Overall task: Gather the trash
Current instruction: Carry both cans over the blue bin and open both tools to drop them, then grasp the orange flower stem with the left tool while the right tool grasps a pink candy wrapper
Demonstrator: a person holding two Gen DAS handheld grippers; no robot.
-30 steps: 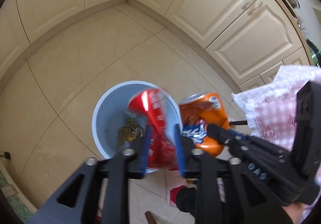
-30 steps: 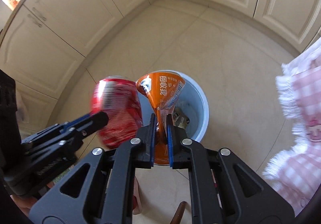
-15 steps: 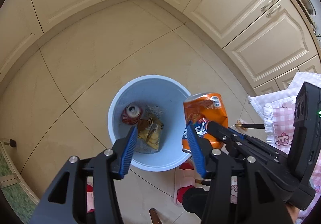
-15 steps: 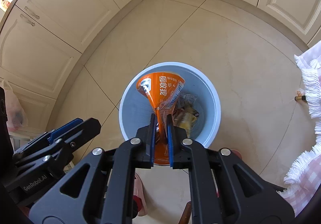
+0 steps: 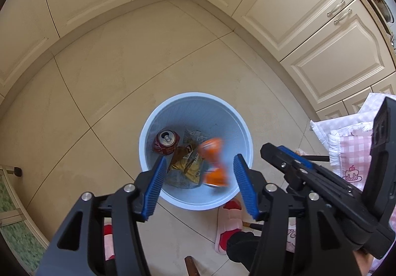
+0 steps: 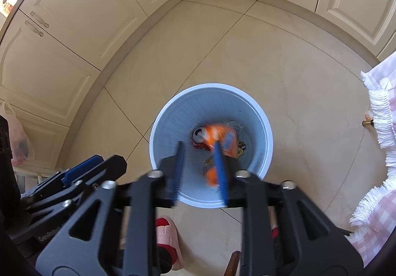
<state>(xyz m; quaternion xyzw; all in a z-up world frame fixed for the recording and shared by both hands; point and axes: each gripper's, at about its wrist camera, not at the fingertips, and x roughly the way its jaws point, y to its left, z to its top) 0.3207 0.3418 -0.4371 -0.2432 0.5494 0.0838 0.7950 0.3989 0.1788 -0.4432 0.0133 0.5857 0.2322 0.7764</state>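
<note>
A light blue trash bin (image 5: pixel 151 125) stands on the tiled floor, also in the right wrist view (image 6: pixel 266 127). Inside lie a red can (image 5: pixel 166 144) and snack wrappers (image 5: pixel 185 162). A crushed orange can (image 5: pixel 214 162) is blurred in mid-air, falling into the bin; the right wrist view (image 6: pixel 217 136) shows it too. My left gripper (image 5: pixel 198 187) is open and empty above the bin's near rim. My right gripper (image 6: pixel 198 172) is open and empty above the bin; in the left wrist view (image 5: pixel 274 152) it is to the right of the left one.
Cream cabinets (image 5: pixel 309 16) line the floor's far and side edges. A pink checked cloth (image 5: pixel 351 149) hangs at the right, also in the right wrist view (image 6: pixel 381 192). The person's pink slippers (image 5: pixel 229 224) stand just behind the bin. A plastic bag (image 6: pixel 17 142) sits at the left.
The left gripper opened and dropped the red can into the bin. Then the right gripper opened and let go of the orange can, which is now falling.
</note>
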